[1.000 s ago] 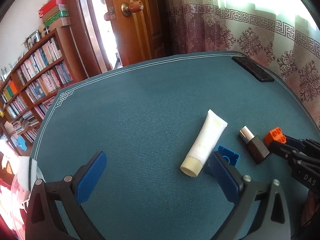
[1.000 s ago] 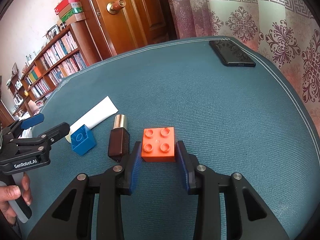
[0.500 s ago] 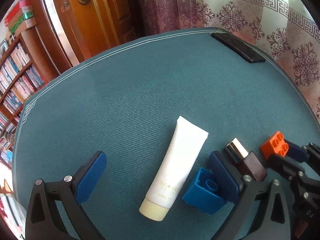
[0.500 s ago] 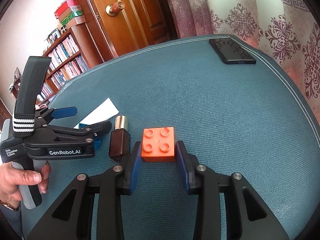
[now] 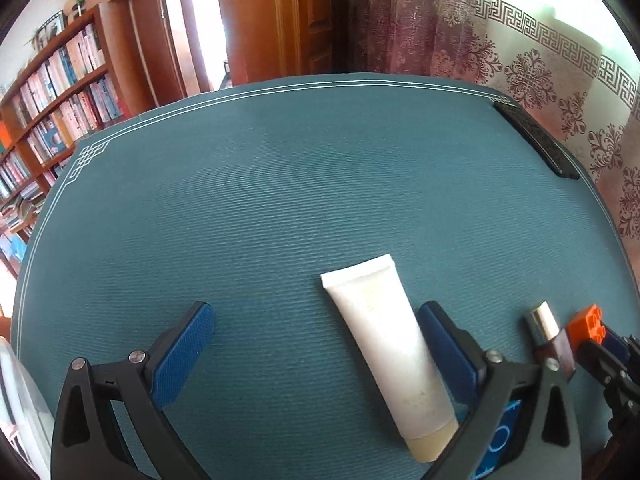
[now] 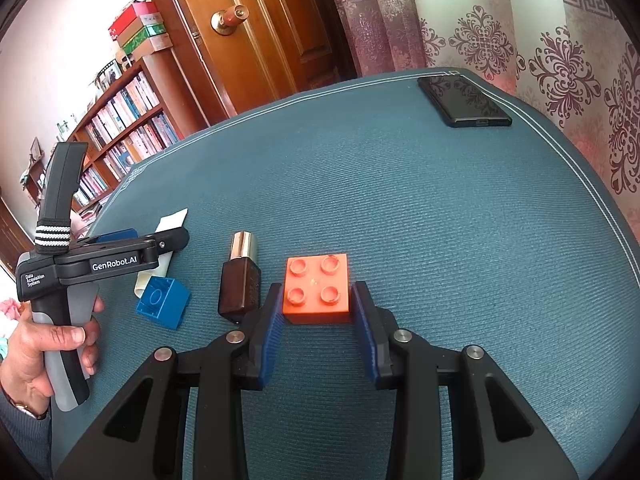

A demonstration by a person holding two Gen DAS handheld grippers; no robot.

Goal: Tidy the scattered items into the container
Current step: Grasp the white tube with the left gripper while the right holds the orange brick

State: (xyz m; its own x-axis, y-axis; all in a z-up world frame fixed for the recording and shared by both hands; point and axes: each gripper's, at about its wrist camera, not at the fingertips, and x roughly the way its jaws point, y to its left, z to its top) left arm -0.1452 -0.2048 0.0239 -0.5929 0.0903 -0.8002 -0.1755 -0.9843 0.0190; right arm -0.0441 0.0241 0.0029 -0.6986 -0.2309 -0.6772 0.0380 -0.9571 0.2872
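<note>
Right wrist view shows the right tongs (image 6: 318,322) pinching one square orange plastic building brick (image 6: 316,288) with four studs on top, a blue pad pressed to each side, the brick resting on the teal ribbed worktop (image 6: 440,220). Just left of it lies one dark brown lipstick tube with a silver end (image 6: 240,280), and left of that one blue plastic building brick (image 6: 163,302) tipped on its side. One white squeeze tube with a cream cap (image 5: 390,360) lies beside the blue brick, under the left tongs (image 5: 316,354), whose two blue-padded fingers are spread wide; the tube sits between them, close against the right-hand finger, with nothing gripped. A person's hand (image 6: 44,344) grips the left tool's grey handle. One flat black phone (image 6: 464,102) lies near the worktop's far right edge, well apart from the other four items. No container can be made out with certainty in either view.
</note>
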